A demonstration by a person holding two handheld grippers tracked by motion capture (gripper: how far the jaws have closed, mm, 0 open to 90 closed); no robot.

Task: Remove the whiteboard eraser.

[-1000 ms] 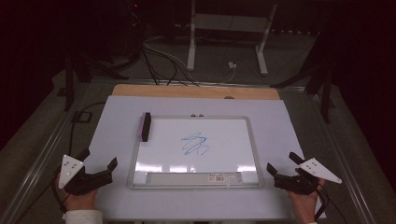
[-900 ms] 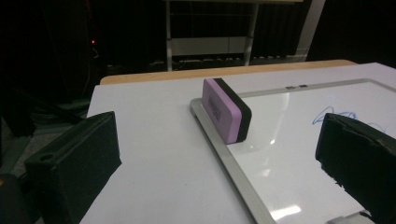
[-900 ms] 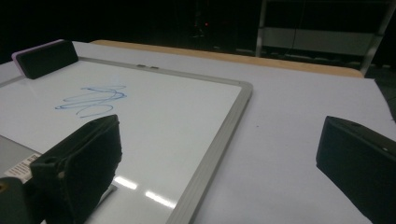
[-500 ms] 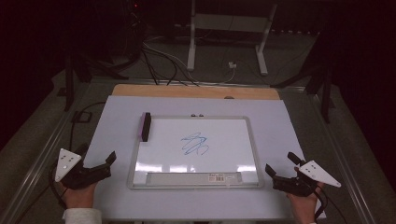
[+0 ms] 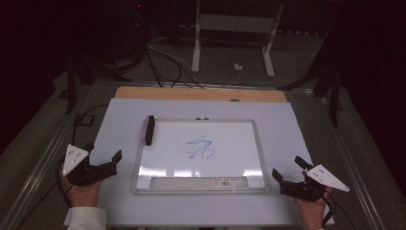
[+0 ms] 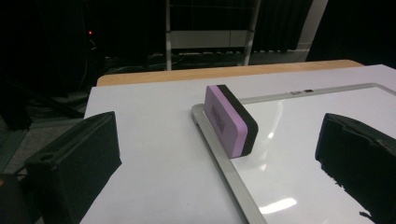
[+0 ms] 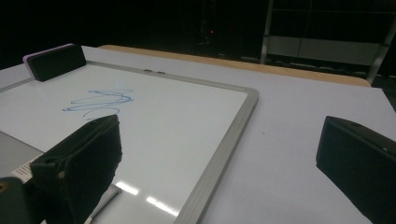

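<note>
A whiteboard (image 5: pixel 259 148) with a silver frame lies flat mid-table, with a blue scribble (image 5: pixel 200 147) near its middle. A purple-and-black eraser (image 5: pixel 149 129) stands on edge at the board's far left corner. My left gripper (image 5: pixel 103 152) is open, low over the table left of the board. In the left gripper view the eraser (image 6: pixel 231 120) stands some way ahead between the wide jaws. My right gripper (image 5: pixel 287 167) is open just off the board's near right corner. The right gripper view has the scribble (image 7: pixel 100 101) and the eraser (image 7: pixel 56 60) far off.
A white sheet (image 5: pixel 119 120) covers the table under the board. A wooden strip (image 5: pixel 201 93) runs along the far edge. A grey labelled strip (image 5: pixel 191 182) lies along the board's near edge. Cables and a stand's legs (image 5: pixel 230 43) are on the floor beyond.
My left gripper has shifted slightly outward and then a little farther up the table, still open. The right gripper has barely moved. The board and eraser are as before.
</note>
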